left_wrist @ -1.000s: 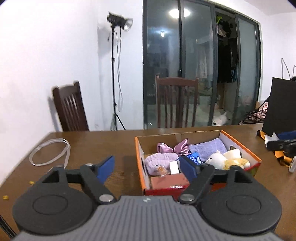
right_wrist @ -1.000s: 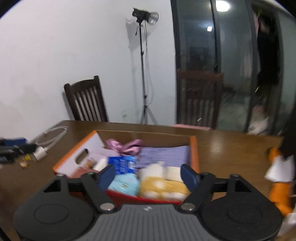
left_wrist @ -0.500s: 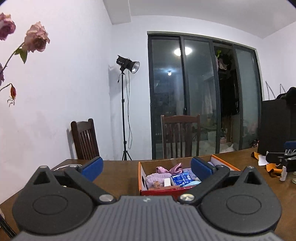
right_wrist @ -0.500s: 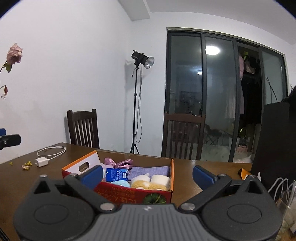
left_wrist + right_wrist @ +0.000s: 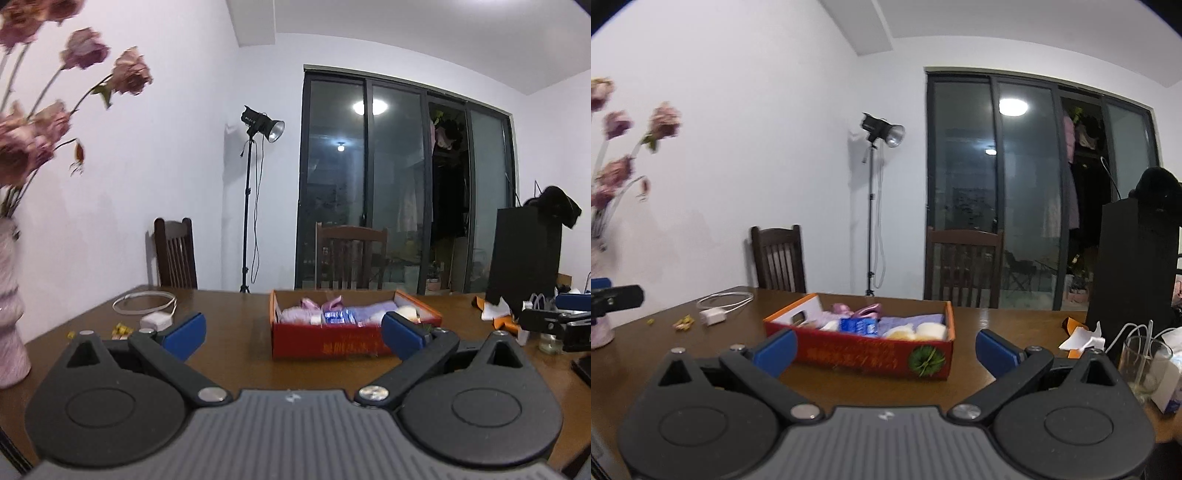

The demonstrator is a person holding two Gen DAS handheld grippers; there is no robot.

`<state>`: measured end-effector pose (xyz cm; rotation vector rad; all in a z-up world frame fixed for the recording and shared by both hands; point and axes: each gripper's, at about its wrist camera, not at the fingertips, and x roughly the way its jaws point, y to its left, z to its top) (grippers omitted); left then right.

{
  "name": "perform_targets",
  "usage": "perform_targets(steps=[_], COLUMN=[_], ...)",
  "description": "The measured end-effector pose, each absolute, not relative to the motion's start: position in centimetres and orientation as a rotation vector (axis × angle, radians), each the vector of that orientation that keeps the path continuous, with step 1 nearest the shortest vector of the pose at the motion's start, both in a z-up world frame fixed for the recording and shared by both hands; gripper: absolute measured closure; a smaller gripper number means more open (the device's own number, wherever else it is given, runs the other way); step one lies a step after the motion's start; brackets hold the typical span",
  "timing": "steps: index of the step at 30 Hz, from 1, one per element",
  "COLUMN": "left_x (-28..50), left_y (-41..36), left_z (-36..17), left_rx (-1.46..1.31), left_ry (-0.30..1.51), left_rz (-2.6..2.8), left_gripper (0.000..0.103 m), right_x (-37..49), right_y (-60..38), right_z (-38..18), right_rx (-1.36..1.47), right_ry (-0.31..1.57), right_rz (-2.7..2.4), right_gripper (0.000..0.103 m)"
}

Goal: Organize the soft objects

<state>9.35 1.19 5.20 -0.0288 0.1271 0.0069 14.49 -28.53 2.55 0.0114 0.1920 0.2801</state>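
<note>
While we hold both grippers back, spread, empty:
Box (image 5: pixel 325 341): straight ahead of left gripper (image 5: pixel 293 332).
Right gripper (image 5: pixel 884 349): box (image 5: pixel 871 356) slightly left, long side facing.

Both handheld units look like twins: the left gripper (image 5: pixel 291 332) and right gripper (image 5: pixel 884 349) each have blue pads on black linkage arms, silver pivot screws, two round black discs, and a ribbed grey body with a tiny white logo.
</note>
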Motion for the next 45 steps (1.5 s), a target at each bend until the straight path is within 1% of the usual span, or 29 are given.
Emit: perform_targets(steps=[5,10,12,16,23,45], left_x=[4.2,1.6,1.5,1.4,1.5,1.7], left_y=[1.4,0.7,0.3,0.5,0.6,0.8], left_z=[2.7,0.8,0.5,0.3,0.7,0.9], left_rx=[0.027,0.11,0.146,0.092,0.078,0.076], left_ry=[0.068,0.048,0.052,0.066,0.063,0.07], left_rz=[0.058,0.065,0.049,0.067,0.069,0.057], left_gripper=[0.0,0.0,0.0,0.0,0.0,0.0], right_x=[8.9,5.0,4.5,4.5,4.4,5.2], right_y=[-27.7,-26.2,-25.7,-25.2,-25.8,-25.5], right_z=[-0.6,-4.1,-4.2,-4.1,-3.3,-3.4], right_rx=[0.035,0.045,0.007,0.021,0.064,0.084], right_ry=[0.163,0.183,0.202,0.237,0.201,0.226], right_rz=[0.285,0.291,0.297,0.301,0.291,0.292], right_gripper=[0.0,0.0,0.0,0.0,0.0,0.0])
